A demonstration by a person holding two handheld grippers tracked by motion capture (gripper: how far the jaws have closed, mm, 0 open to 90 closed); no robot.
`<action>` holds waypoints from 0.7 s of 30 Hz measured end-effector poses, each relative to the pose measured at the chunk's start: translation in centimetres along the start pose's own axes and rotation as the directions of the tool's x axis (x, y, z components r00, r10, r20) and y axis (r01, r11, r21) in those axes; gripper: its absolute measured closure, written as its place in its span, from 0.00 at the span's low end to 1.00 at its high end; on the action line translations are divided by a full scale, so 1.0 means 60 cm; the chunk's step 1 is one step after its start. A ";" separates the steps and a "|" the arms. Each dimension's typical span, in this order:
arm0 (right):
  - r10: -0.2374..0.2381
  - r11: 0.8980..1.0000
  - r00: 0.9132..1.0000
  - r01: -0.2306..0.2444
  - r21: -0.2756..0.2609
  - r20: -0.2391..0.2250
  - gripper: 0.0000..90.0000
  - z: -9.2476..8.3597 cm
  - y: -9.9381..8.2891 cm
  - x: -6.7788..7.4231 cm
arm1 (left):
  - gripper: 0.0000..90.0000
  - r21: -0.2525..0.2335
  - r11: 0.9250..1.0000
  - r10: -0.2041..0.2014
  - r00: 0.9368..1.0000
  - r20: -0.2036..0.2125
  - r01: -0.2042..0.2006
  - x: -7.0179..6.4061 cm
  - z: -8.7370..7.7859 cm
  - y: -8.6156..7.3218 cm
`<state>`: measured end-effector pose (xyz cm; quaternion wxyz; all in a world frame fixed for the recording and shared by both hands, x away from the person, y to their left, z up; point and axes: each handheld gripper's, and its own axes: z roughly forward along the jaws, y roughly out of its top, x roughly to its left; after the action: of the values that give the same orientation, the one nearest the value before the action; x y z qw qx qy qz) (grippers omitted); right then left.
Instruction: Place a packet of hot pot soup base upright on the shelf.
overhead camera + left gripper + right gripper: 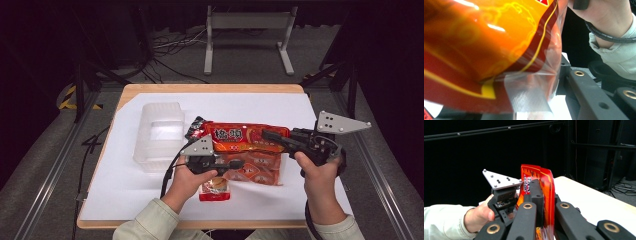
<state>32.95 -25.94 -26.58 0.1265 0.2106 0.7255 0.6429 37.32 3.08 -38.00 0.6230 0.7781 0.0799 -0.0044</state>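
Observation:
A large orange-red snack bag [245, 137] hangs above the table between my two grippers. My right gripper [267, 135] is shut on the bag's upper right edge. In the right gripper view the red bag [547, 182] stands upright, clamped between the black jaws. My left gripper [239, 164] reaches in from the left at the bag's lower part. In the left gripper view the bag [486, 37] and its clear sealed edge [529, 100] lie between the jaws. One jaw stands off to the right and the other is hidden behind the bag. I see no pad pressing on the bag.
A clear plastic tub [157, 132] stands left of the bag on the white sheet [300, 107] that covers the wooden table. A small red and white packet [215, 190] lies under my left hand. A dark wrapper [195, 127] shows by the bag's upper left corner.

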 end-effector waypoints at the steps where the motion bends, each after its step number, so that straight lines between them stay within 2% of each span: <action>1: -0.001 1.000 1.000 0.001 0.003 0.002 1.00 0.001 -0.001 -0.001 | 0.78 0.001 1.000 0.000 1.000 -0.006 0.000 0.000 -0.001 0.000; 6: 0.002 1.000 1.000 -0.002 0.003 0.015 0.94 0.002 -0.001 -0.004 | 0.78 0.014 1.000 0.009 0.999 -0.044 -0.009 -0.002 -0.008 0.005; 9: 0.008 1.000 1.000 -0.008 -0.002 0.022 0.87 0.001 -0.001 -0.008 | 0.78 0.012 1.000 -0.001 0.999 -0.047 0.002 -0.001 -0.013 0.007; 13: 0.009 1.000 0.999 -0.010 0.005 0.051 0.69 -0.004 0.000 -0.012 | 0.78 -0.007 1.000 -0.008 0.998 -0.059 0.007 0.004 -0.026 0.012; 17: 0.002 1.000 0.997 -0.004 0.021 0.082 0.62 -0.008 0.000 -0.016 | 0.78 -0.017 1.000 -0.004 0.997 -0.079 0.002 0.007 -0.038 0.018; 19: -0.001 1.000 0.996 -0.001 0.025 0.093 0.58 -0.012 0.001 -0.018 | 0.78 -0.009 1.000 0.014 0.995 -0.101 -0.015 0.010 -0.048 0.023; 21: 0.000 1.000 0.994 -0.003 0.029 0.110 0.55 -0.015 0.000 -0.020 | 0.78 0.008 0.999 0.039 0.990 -0.136 -0.039 0.016 -0.064 0.032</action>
<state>33.62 -27.29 -26.56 0.1627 0.2479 0.7264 0.6200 38.16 6.50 -35.39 0.6141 0.7795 0.1071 0.0609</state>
